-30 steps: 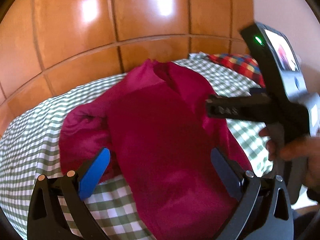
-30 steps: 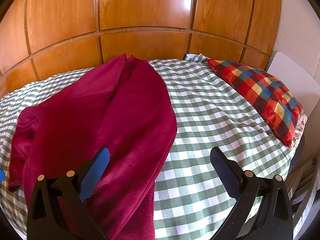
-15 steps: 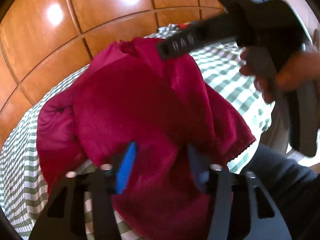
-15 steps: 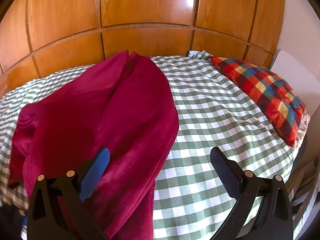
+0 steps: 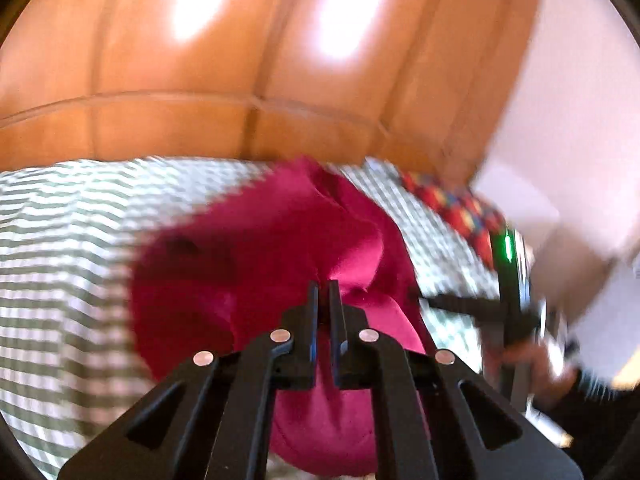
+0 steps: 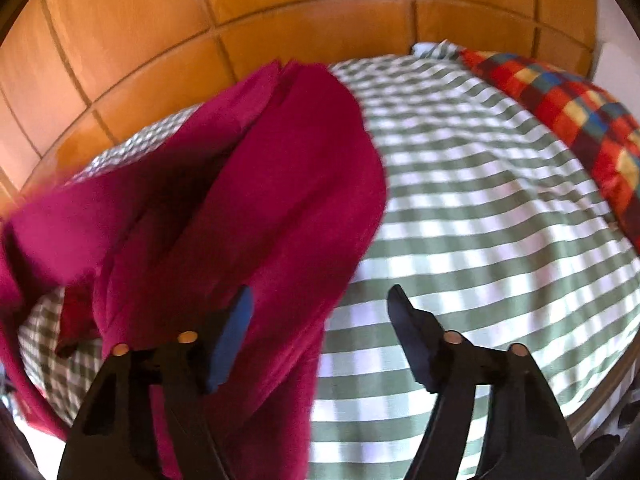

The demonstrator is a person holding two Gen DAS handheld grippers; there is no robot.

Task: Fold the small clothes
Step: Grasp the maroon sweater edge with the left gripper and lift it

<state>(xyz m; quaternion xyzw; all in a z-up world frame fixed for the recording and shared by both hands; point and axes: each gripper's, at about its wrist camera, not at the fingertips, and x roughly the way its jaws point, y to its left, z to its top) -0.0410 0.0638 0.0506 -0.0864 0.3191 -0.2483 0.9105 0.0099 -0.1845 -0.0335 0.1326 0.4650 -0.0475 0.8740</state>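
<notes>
A crimson fleece garment (image 5: 248, 264) lies on a green-and-white checked bedsheet (image 5: 60, 240). My left gripper (image 5: 324, 286) is shut on the garment's near part, and the cloth bunches up between and under its fingers. In the right wrist view the garment (image 6: 280, 184) is lifted on its left side, showing sheet beneath. My right gripper (image 6: 320, 294) hovers over the garment's right edge with its jaws closing. The blue-padded finger is above the cloth, the other above the sheet (image 6: 480, 200), and neither pad presses the cloth. The right gripper's body (image 5: 508, 312) and a hand show blurred in the left wrist view.
A wooden panelled headboard (image 6: 160, 40) runs along the far side of the bed. A red patchwork pillow (image 6: 568, 108) lies at the right end, also seen as the pillow (image 5: 452, 204). A pale wall (image 5: 568, 100) stands to the right.
My left gripper's jaws have shut on the garment and pulled its near part up and across. The right gripper's jaws have narrowed and it has tipped down toward the garment's right edge.
</notes>
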